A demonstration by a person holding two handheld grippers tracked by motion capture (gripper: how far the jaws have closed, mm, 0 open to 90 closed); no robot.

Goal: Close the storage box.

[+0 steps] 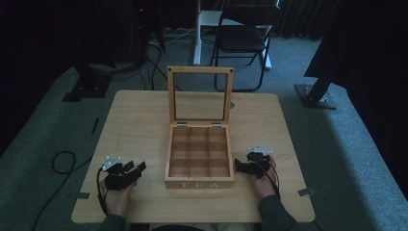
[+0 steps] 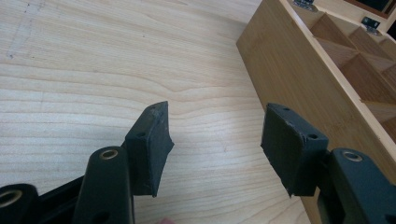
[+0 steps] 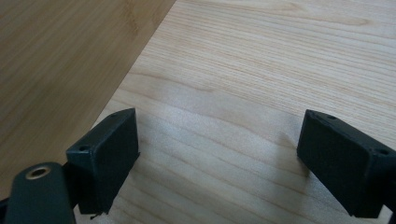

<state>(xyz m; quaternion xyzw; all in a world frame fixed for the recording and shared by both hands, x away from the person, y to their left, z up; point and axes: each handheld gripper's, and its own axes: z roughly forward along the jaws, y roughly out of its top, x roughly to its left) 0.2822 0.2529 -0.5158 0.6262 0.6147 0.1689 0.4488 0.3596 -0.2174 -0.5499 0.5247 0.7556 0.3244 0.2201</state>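
Note:
A wooden tea box (image 1: 199, 155) marked TEA stands at the middle of the table (image 1: 139, 125), its glass-paned lid (image 1: 200, 96) upright and its several compartments empty. My left gripper (image 1: 134, 168) rests on the table to the left of the box, open with nothing between its jaws; in the left gripper view (image 2: 217, 140) the box's side wall (image 2: 299, 79) runs along the right. My right gripper (image 1: 239, 166) sits close against the box's right side, open and empty (image 3: 219, 154), with the box wall (image 3: 56, 70) at its left.
A black folding chair (image 1: 244, 36) and a white stand leg (image 1: 198, 33) are beyond the table's far edge. Dark stand bases (image 1: 86, 86) sit on the carpet at both sides. A black cable (image 1: 62, 161) loops on the floor to the left.

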